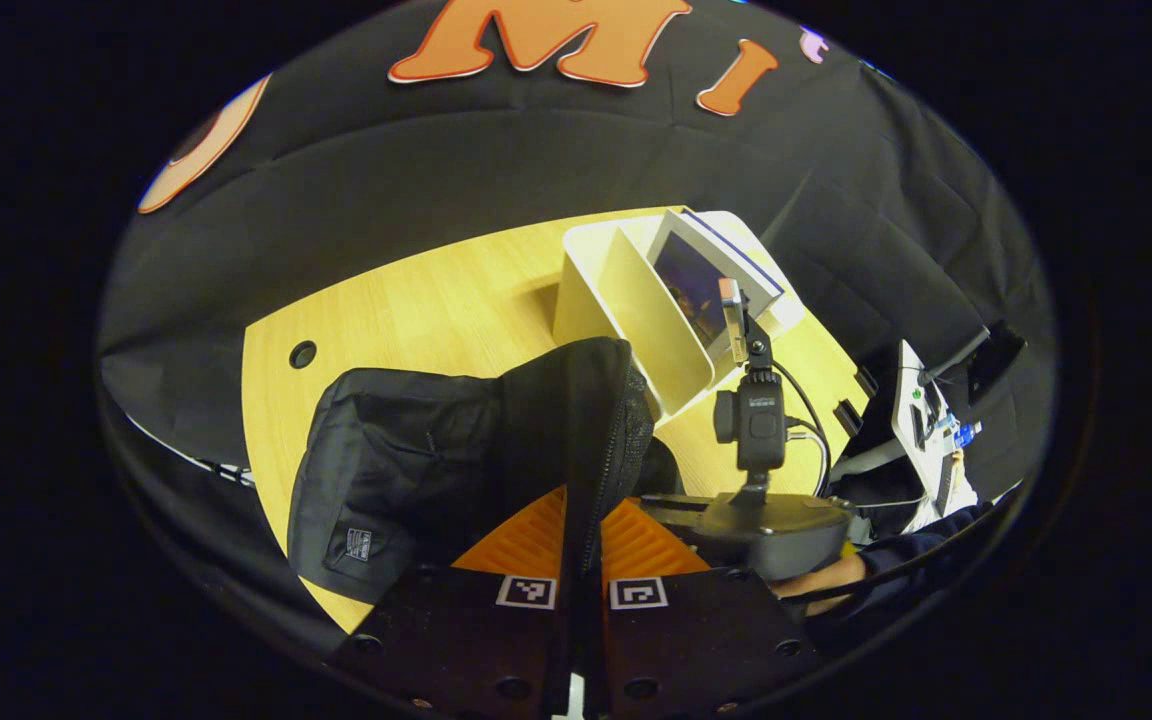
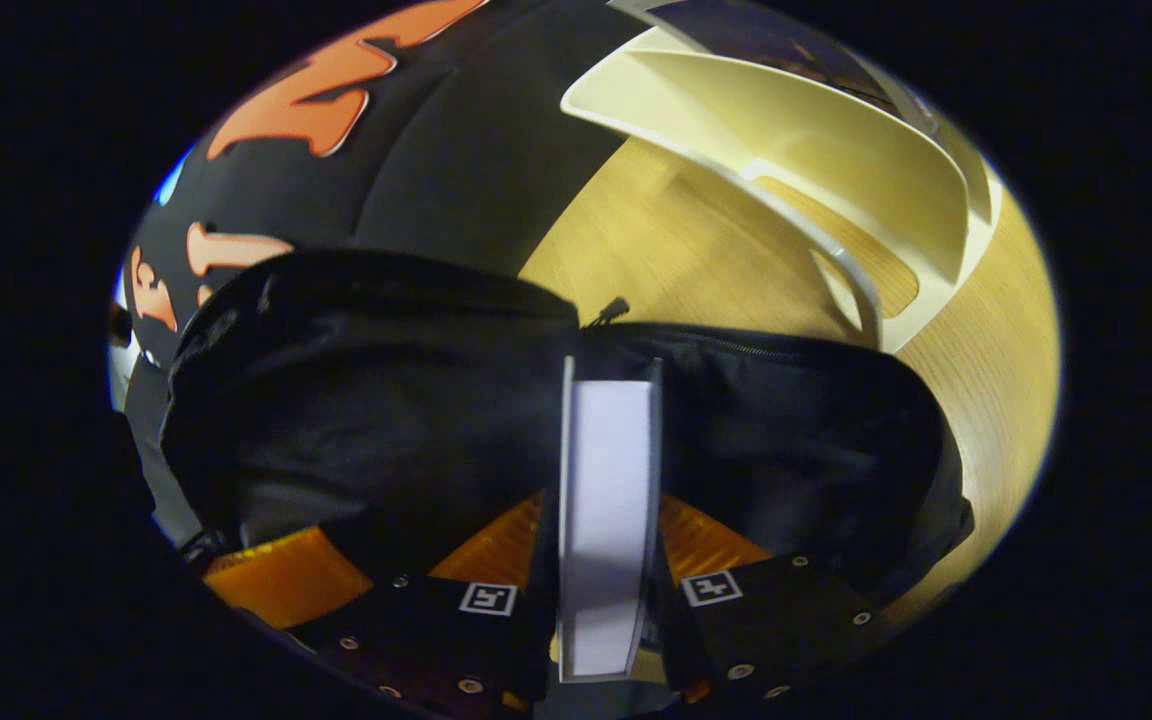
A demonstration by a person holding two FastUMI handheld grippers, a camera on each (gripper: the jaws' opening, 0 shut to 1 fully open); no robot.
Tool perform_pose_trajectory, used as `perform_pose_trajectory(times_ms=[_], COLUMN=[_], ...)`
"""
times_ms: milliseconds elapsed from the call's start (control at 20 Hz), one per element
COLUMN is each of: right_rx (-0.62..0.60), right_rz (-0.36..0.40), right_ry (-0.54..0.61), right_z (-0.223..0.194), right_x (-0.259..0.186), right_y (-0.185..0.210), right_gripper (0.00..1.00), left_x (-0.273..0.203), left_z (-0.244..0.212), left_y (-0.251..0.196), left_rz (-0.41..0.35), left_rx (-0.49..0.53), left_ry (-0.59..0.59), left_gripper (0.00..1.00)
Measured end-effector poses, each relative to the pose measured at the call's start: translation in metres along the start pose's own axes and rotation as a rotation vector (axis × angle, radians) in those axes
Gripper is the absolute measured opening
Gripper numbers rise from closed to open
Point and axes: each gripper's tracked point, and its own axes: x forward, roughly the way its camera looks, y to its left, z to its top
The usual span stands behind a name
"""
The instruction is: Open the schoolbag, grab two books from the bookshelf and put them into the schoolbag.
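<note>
One book clamped spine-up between the right gripper jaws, poised just above the dark mouth of the schoolbag. Left gripper jaws nearly closed, pinching the bag's zippered flap and holding it up and open. Bookshelf on the far side of the wooden surface, just beyond the bag, with one more book leaning in its right slot. Step in hand, by the look of it: loading a book into the bag. Next move likely calls for lowering the book straight down past the zipper edge, keeping the flap lifted, then releasing once well inside. Snagging on the rim possible.
</note>
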Motion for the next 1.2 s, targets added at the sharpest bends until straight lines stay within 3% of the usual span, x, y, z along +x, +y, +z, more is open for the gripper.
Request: perform_pose_trajectory(times_ms=[50, 100, 150, 200, 300, 450, 750, 1200], right_rx=[-0.045, -0.074, -0.101, -0.127, -0.167, -0.217, -0.451, -0.617], right_rz=[-0.037, -0.069, -0.086, -0.107, -0.145, -0.141, -0.227, -0.406], right_ry=[0.038, 0.062, 0.075, 0.073, 0.073, 0.083, 0.059, 0.023], right_z=[-0.009, -0.015, -0.018, -0.015, -0.007, 0.008, 0.063, 0.175], right_x=[-0.003, -0.007, -0.010, -0.015, -0.026, -0.046, -0.123, -0.224], right_y=[-0.009, -0.020, -0.029, -0.036, -0.051, -0.051, -0.067, -0.076], right_gripper=[0.48, 0.41, 0.82, 0.73, 0.82, 0.95, 0.98, 0.98], left_x=[0.002, 0.005, 0.007, 0.008, 0.013, 0.018, 0.022, 0.028], left_z=[-0.001, -0.001, -0.002, -0.003, -0.005, -0.008, -0.011, -0.015], left_y=[0.001, 0.006, 0.008, 0.008, 0.006, 0.004, 0.003, 0.002], left_rz=[0.001, 0.015, 0.019, 0.021, 0.022, 0.029, 0.036, 0.057], left_rx=[0.010, 0.019, 0.021, 0.017, 0.004, -0.005, -0.041, -0.096], left_ry=[0.008, 0.010, 0.012, 0.010, 0.013, 0.023, 0.015, 0.019], left_gripper=[0.06, 0.06, 0.06, 0.06, 0.06, 0.06, 0.06, 0.05])
